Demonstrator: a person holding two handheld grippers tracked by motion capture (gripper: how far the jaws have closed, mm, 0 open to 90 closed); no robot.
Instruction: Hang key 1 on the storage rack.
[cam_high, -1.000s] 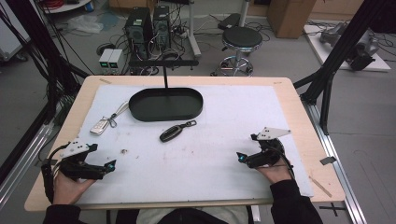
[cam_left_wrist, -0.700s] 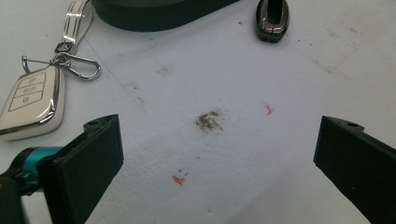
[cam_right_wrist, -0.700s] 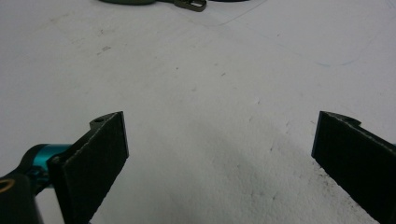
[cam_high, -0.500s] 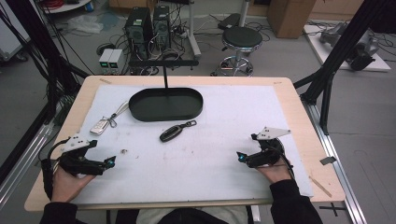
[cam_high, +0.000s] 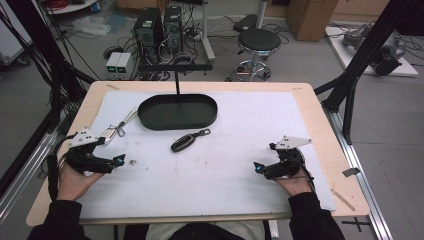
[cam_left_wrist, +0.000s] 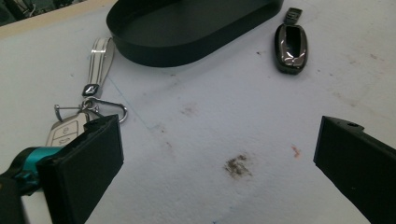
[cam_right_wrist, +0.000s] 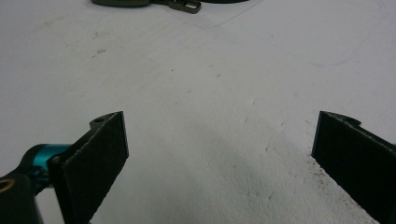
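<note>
Nothing is put away yet: the dark oval car key (cam_high: 183, 142) and the white car key on its silver ring (cam_left_wrist: 65, 132) lie outside the black oval tray (cam_high: 150, 118), and the left gripper (cam_high: 119, 161) and right gripper (cam_high: 257, 167) are both wide apart, holding nothing.

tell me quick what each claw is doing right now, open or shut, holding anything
Left claw: open, holding nothing, just by the silver key fob on the mat.
Right claw: open, holding nothing, over bare white mat.

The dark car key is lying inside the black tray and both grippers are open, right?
Not quite. The dark car key lies on the white mat, just in front of the black tray, not in it; the high view shows this. The left gripper and right gripper are indeed both open.
</note>
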